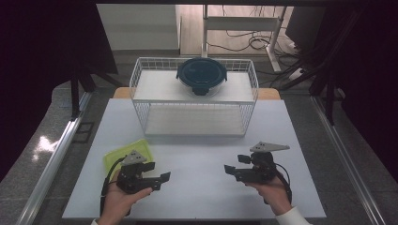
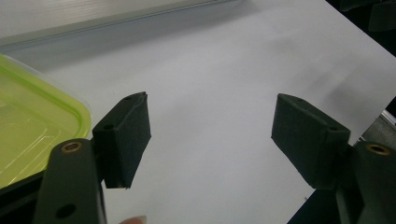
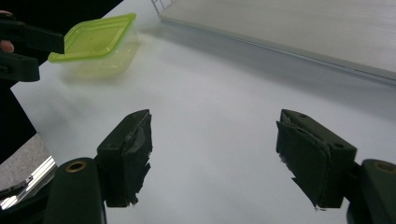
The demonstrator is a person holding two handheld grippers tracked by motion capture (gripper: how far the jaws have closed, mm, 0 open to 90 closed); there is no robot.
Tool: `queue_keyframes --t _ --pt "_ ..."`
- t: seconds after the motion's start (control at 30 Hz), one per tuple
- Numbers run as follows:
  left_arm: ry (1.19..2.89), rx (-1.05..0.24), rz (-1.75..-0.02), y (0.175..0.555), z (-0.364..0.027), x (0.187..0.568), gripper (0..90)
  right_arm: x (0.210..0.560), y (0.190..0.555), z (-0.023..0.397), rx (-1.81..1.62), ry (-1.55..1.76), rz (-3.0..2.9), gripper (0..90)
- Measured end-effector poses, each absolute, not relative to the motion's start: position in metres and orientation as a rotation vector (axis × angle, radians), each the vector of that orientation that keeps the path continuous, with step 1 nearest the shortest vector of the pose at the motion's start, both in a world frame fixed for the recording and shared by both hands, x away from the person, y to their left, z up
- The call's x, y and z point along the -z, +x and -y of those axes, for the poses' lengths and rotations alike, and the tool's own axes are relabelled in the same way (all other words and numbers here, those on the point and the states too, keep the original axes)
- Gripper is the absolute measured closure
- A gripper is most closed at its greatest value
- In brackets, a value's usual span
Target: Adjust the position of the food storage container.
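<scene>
Both your left gripper (image 1: 162, 178) and right gripper (image 1: 228, 169) stand open, empty. Risk: the green-lidded container (image 1: 127, 153), just behind the left gripper, may slide if nudged.

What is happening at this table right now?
A person holds a black two-jaw gripper in each hand over the white table. The left gripper and right gripper are both open and hold nothing. A square clear plastic box with a lime-green lid lies beside the left gripper. A round dark-lidded container sits on the white wire rack.
</scene>
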State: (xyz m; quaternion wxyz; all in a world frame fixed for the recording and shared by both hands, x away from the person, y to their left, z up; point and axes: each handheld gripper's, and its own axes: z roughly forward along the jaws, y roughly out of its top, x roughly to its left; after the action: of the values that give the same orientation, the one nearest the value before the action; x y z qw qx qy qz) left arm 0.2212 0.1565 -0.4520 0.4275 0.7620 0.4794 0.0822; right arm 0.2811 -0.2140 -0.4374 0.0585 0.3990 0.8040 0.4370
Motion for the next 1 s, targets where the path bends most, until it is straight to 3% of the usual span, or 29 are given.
queue_keyframes --t 0.23,0.53,1.0 --pt "1.913 -0.235 -1.196 0.221 -0.168 0.444 28.3 0.442 0.284 0.215 -1.294 1.202 -2.459 26.4" --pt "1.871 -0.331 -1.275 0.232 -0.215 0.414 28.3 0.447 0.286 0.218 -1.274 1.234 -2.46 26.4" --pt "1.952 -0.377 -1.35 0.301 -0.259 0.419 39.4 0.455 0.288 0.218 -1.227 1.26 -2.482 26.4"
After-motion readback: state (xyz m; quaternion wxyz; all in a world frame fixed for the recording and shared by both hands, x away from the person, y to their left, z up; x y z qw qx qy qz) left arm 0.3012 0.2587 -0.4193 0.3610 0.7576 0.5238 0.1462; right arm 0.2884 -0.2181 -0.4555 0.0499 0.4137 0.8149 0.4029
